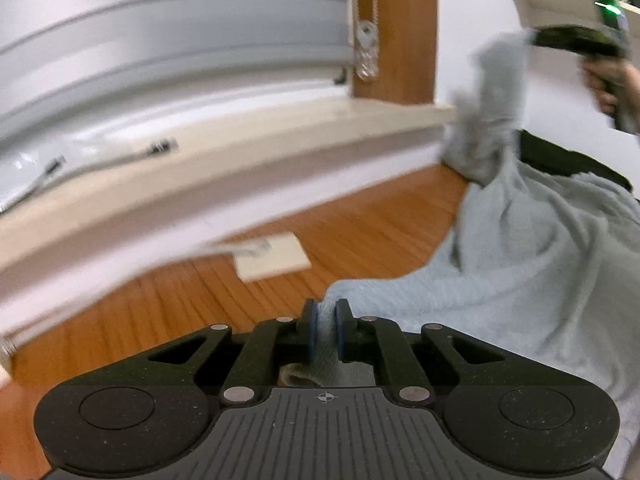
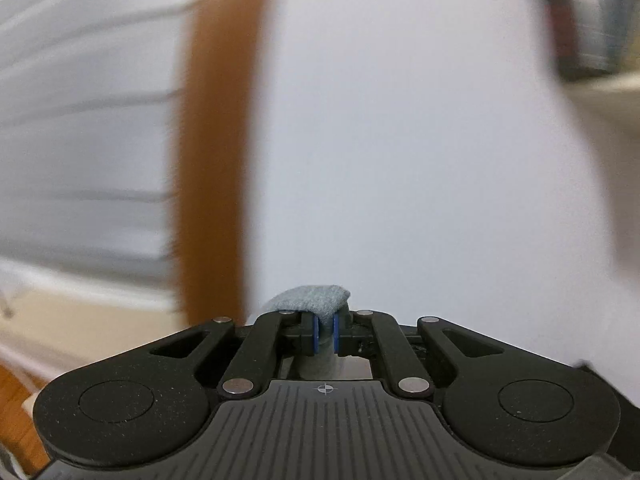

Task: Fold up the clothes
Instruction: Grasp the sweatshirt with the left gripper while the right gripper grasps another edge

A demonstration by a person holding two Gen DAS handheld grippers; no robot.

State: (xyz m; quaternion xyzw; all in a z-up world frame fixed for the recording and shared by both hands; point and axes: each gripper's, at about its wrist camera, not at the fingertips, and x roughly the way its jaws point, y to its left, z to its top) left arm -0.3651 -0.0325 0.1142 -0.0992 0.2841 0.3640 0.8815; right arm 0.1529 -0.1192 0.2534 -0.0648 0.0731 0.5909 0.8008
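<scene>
Here both grippers, left & right, fingers pinching fuzzy pale-blue knit garment, draped over wood-grain floor.

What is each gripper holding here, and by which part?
Both hold the same light blue garment. The left gripper pinches its near edge low over the wooden floor; the right gripper clamps a fold of it, raised high.

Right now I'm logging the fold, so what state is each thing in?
Left gripper: shut on the grey-blue garment's edge.
Right gripper: shut on a fold of the same cloth.
Grey-blue garment: unfolded, one end lifted, the rest draped on the wooden floor.
</scene>
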